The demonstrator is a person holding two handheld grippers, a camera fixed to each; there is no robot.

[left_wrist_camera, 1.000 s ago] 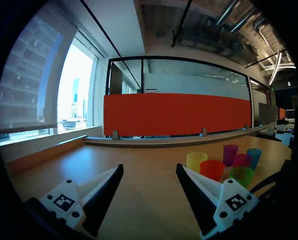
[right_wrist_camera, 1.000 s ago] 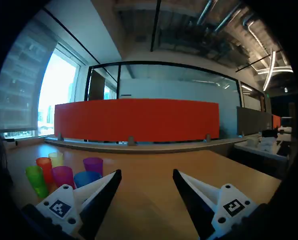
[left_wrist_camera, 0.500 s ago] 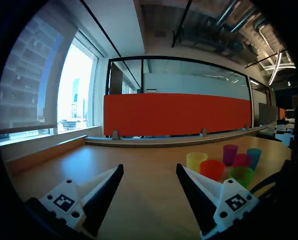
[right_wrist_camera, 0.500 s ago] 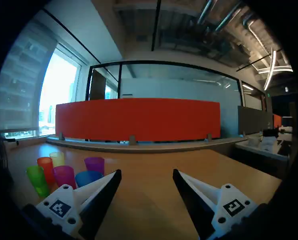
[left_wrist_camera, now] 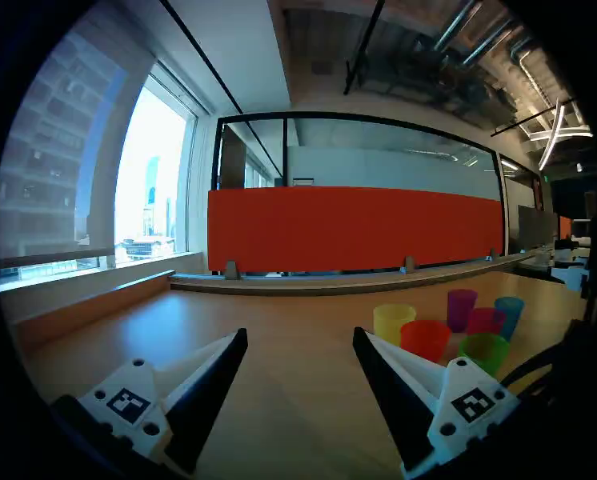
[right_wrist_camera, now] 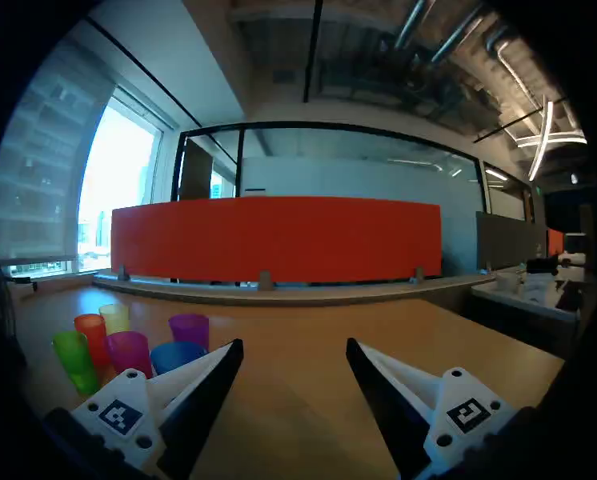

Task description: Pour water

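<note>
Evidently both the left gripper (left_wrist_camera: 299,331) and right gripper (right_wrist_camera: 294,342) hold their pointed fingers wide apart, empty, above a smooth wooden bench (left_wrist_camera: 282,308) bearing translucent tapered plastic cups (left_wrist_camera: 425,336).

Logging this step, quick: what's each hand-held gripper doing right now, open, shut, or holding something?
Left hand-held gripper: open, holding nothing.
Right hand-held gripper: open, holding nothing.

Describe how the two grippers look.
Both match. The left gripper and right gripper each have two pointed, wedge-shaped fingers, black on the inner faces and white outside. Each finger carries a square black-and-white marker with small screw holes around it.
</note>
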